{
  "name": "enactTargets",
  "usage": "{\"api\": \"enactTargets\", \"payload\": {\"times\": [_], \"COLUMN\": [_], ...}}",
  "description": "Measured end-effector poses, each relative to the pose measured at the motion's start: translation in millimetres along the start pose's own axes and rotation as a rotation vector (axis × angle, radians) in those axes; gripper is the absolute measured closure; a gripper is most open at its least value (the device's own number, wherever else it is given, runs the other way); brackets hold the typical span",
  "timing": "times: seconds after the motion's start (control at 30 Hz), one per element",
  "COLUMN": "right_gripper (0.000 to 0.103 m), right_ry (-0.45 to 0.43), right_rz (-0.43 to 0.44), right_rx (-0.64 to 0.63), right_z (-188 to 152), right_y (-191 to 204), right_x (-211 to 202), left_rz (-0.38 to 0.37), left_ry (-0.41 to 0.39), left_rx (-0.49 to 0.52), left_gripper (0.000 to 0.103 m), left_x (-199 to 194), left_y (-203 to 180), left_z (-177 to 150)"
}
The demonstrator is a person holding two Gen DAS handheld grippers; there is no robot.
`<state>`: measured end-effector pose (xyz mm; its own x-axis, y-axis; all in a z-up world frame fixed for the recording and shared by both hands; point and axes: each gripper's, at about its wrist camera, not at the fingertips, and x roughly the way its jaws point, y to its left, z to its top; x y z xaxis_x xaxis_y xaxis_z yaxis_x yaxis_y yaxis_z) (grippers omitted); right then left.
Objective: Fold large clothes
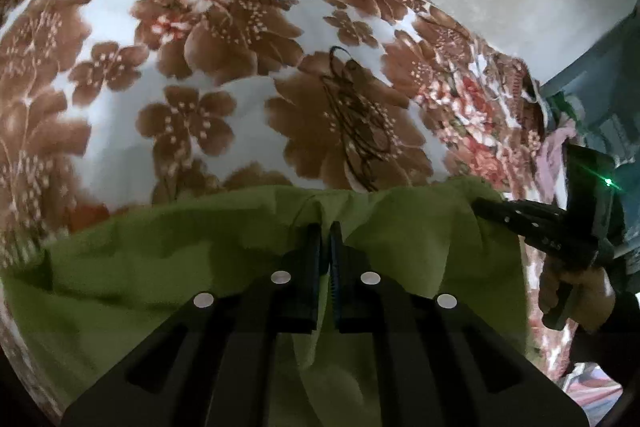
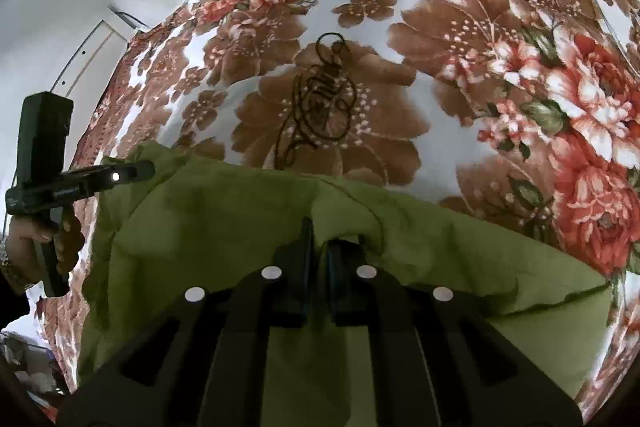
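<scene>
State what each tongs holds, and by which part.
Both tongs, left and right, are shut on the green garment, each pinching a fold at its far edge.

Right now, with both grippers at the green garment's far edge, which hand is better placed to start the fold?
Neither alone. The left gripper and right gripper are both shut on the green garment, pinching its far edge at separate points, so probably both should carry it together.

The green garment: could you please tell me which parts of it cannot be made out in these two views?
- Left wrist view: the green garment near part, hidden behind the left gripper body.
- Right wrist view: its near part, hidden behind the right gripper, cut off at the bottom edge.
- Garment type: too bunched to tell.
</scene>
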<state>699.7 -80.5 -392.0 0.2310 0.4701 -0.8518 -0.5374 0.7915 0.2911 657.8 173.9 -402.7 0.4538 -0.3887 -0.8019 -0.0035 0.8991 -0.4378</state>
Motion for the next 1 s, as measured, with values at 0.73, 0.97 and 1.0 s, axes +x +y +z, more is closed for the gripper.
{"api": "enactTargets", "payload": {"times": [0.73, 0.97, 1.0], "right_gripper": [0.008, 0.006, 0.006], "right_ry": [-0.183, -0.161, -0.147], "right_rz": [-0.336, -0.489, -0.497], "right_rx": [-0.080, -0.112, -0.139], "right_z": [-76.7, -116.8, -122.6], "right_y": [51.7, 84.1, 84.5], "right_x": [-97.2, -71.8, -62.8], "left_rz": [0.350, 0.355, 0.354], "left_ry": [-0.238, -0.185, -0.168], "left_rx": [0.206, 0.329, 0.333], "left_gripper": [0.014, 0.013, 0.013], "left_x": [-96.8, -52.3, -44.9], "left_y": [-78.8, -128.6, -127.4], "left_z": [-99.0, -139.7, -143.2]}}
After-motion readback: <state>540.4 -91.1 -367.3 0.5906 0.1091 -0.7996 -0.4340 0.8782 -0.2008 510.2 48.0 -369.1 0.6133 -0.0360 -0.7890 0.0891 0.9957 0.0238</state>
